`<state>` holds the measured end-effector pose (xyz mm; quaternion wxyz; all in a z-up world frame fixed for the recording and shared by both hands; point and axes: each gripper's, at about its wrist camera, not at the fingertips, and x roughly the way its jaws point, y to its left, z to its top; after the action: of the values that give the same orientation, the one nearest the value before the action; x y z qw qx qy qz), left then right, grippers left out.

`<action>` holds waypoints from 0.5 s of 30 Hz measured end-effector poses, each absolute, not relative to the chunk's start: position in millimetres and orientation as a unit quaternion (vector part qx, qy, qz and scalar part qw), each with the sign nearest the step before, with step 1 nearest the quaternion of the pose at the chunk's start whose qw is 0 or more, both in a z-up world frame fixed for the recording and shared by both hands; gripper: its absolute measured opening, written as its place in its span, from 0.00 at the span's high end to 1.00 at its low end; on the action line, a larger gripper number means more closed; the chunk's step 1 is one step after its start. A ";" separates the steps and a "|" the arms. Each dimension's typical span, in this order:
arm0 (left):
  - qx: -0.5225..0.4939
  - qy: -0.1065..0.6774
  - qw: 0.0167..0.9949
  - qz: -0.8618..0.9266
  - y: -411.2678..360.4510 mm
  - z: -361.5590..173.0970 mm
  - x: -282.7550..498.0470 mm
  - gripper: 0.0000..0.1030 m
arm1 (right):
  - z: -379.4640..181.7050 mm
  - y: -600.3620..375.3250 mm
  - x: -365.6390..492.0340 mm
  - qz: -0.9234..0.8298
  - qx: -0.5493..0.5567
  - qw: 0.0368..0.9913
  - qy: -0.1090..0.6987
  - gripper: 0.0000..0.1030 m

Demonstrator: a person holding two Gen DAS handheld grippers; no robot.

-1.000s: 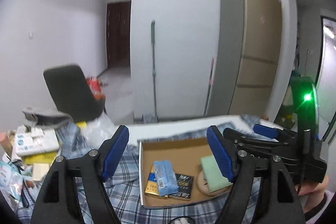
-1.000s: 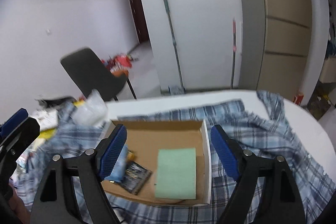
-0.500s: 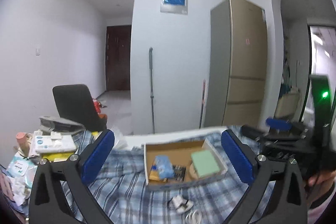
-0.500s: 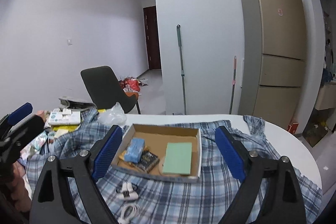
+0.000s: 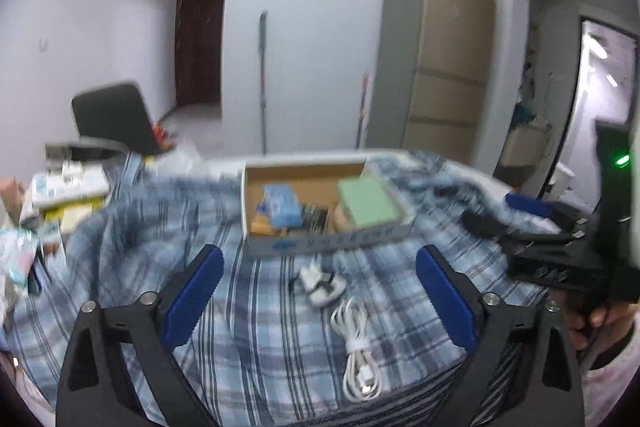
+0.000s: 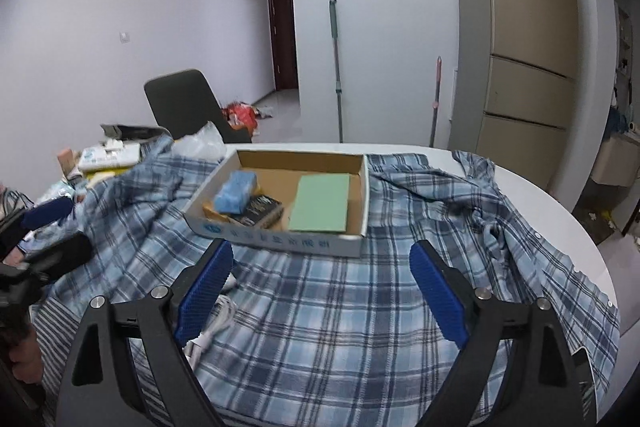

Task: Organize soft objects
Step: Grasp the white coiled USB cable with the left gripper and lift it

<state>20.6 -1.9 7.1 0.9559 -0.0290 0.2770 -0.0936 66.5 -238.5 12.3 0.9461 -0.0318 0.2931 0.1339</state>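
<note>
A blue plaid shirt (image 6: 340, 307) lies spread over the white table, also seen in the left wrist view (image 5: 260, 327). On it stands an open cardboard box (image 6: 280, 241) holding a blue packet (image 6: 236, 191), a green pad (image 6: 320, 203) and dark small boxes. A white charger (image 5: 322, 285) and a coiled white cable (image 5: 358, 355) lie on the shirt in front of the box (image 5: 320, 241). My left gripper (image 5: 319, 251) hovers over the charger, its jaws wide and closing, with nothing between them. My right gripper (image 6: 322, 247) is open over the shirt, short of the box.
Papers, packets and a plastic bag (image 6: 202, 143) crowd the table's left end. A dark chair (image 6: 184, 103) stands behind it. A tall fridge (image 6: 520, 47) and a mop (image 6: 336, 67) are by the far wall. The table's rounded edge (image 6: 568, 211) runs along the right.
Both grippers have drawn back from over the box toward the near side and come lower. Their jaws stand wider. The charger and cable have come into view.
</note>
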 end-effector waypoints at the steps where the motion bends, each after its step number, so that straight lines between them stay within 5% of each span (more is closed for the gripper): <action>1: -0.034 0.294 0.949 -0.105 -3.1 0.2 24.3 0.09 | 10.4 -239.8 67.3 0.131 -0.034 0.947 0.293 0.13; 4: -0.038 0.336 0.934 -0.116 -9.3 -17.4 31.7 0.17 | 9.8 -242.6 69.3 0.131 -0.029 0.948 0.290 0.13; 8: -0.038 0.391 0.910 -0.133 -20.4 -39.9 41.6 0.50 | 6.1 -241.5 67.9 0.137 -0.030 0.947 0.289 0.13; 15: -0.033 0.452 0.878 -0.155 -36.4 -67.6 53.3 0.63 | -2.2 -240.5 71.3 0.148 -0.022 0.942 0.299 0.13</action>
<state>53.3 -36.4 -67.6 0.8780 -0.0331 0.4516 -0.1555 71.3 -240.5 -2.2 0.9424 -0.0225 0.2989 0.1482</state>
